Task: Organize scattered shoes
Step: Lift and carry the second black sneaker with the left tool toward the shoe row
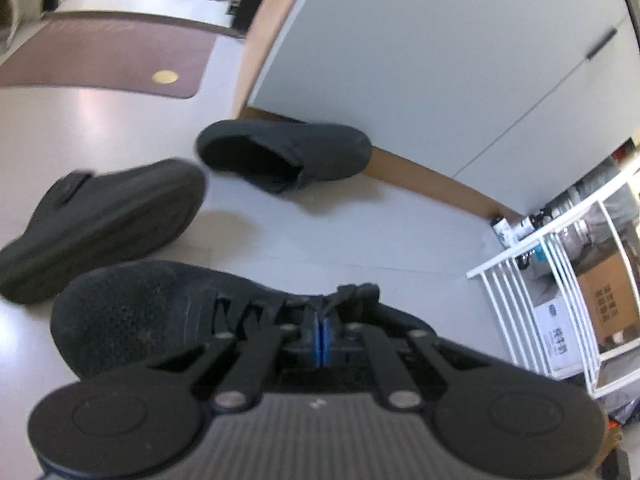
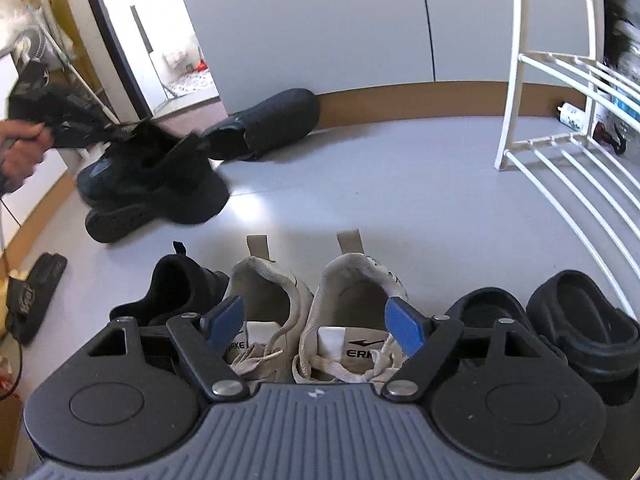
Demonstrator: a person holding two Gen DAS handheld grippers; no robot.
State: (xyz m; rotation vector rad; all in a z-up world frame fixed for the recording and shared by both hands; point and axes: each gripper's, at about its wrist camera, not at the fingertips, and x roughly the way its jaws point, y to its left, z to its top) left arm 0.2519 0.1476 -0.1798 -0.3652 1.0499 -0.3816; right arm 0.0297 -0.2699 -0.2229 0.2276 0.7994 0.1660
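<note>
My left gripper (image 1: pixel 320 340) is shut on the laces of a black sneaker (image 1: pixel 160 312) and holds it above the grey floor. The right wrist view shows that left gripper (image 2: pixel 116 132) in a person's hand (image 2: pixel 20 152), with the black sneaker (image 2: pixel 176 188) hanging below it. My right gripper (image 2: pixel 314 322) stands open over a pair of beige sneakers (image 2: pixel 352 304), and its blue pads (image 2: pixel 404 326) press on nothing. A black slip-on shoe (image 1: pixel 288 152) lies by the baseboard. Another black shoe (image 1: pixel 104 220) lies tipped on its side.
Beside the beige pair stand a black sneaker (image 2: pixel 180 288) on the left and two black clogs (image 2: pixel 580 312) on the right. A white wire rack (image 2: pixel 560 160) stands on the right. A dark sandal (image 2: pixel 36 296) lies at the left, and a brown mat (image 1: pixel 108 56) lies beyond the shoes.
</note>
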